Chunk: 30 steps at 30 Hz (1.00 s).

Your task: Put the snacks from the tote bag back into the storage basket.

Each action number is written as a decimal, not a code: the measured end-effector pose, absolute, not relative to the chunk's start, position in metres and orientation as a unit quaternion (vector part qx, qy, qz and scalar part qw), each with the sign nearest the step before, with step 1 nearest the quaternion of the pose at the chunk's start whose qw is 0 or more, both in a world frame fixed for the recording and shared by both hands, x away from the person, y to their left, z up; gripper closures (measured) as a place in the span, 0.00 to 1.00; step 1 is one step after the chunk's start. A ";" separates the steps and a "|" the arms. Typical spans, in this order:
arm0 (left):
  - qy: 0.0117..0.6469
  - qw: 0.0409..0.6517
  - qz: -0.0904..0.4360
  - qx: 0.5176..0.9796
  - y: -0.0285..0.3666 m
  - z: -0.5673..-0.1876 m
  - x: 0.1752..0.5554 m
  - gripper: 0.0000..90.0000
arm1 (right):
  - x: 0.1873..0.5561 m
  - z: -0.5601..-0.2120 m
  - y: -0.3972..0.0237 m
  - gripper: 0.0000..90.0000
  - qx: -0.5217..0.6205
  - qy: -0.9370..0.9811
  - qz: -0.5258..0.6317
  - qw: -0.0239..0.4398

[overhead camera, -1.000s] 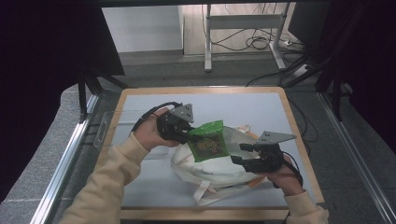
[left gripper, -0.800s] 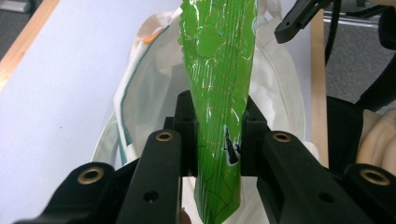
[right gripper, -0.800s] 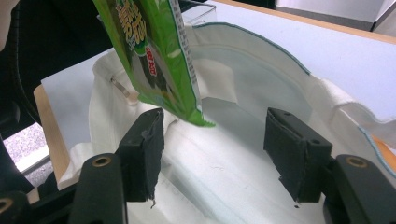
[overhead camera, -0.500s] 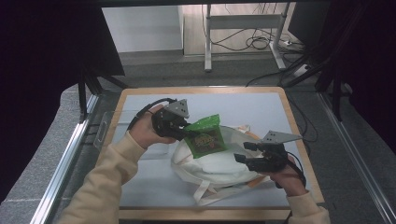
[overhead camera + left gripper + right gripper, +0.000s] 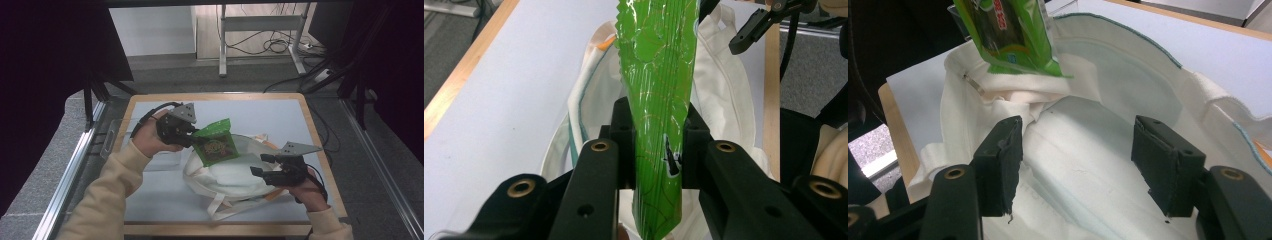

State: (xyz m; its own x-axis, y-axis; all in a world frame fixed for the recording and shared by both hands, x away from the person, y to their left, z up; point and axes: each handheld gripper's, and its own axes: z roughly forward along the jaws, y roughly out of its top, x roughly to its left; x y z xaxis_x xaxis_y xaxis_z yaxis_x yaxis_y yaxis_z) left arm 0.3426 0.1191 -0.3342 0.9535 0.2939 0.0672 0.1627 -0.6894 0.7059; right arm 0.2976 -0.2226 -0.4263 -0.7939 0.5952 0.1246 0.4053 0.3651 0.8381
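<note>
My left gripper [image 5: 191, 134] is shut on the near edge of a green snack packet [image 5: 216, 146], which hangs in the air over the mouth of a white cloth tote bag [image 5: 230, 175] lying on the table. In the left gripper view the pads pinch the packet [image 5: 659, 90] edge-on at the gripper [image 5: 657, 132], with the bag [image 5: 724, 85] beneath. My right gripper [image 5: 260, 164] hovers open at the bag's right side. In its own view the right gripper [image 5: 1080, 160] stands with jaws wide apart above the bag's cloth [image 5: 1088, 115], and the packet [image 5: 1008, 35] hangs at top left.
The table [image 5: 150, 200] has a pale mat and a wooden rim. A clear plastic box [image 5: 165, 161] sits left of the bag, below my left hand. A metal rail [image 5: 70, 175] runs along the left. Desk legs and cables [image 5: 280, 45] lie on the floor beyond.
My left gripper has drifted slightly left and away with the packet, lifting it a little off the bag's mouth. The right gripper has stayed put.
</note>
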 end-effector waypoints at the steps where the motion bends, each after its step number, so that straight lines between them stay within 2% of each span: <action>1: 0.125 0.374 0.089 0.915 0.121 -0.333 0.343 0.84 | 0.298 -0.426 -0.222 0.41 0.305 0.821 0.473 0.101; 30: 0.177 0.381 0.110 0.901 0.174 -0.312 0.357 0.84 | 0.290 -0.430 -0.222 0.37 0.302 0.827 0.464 0.100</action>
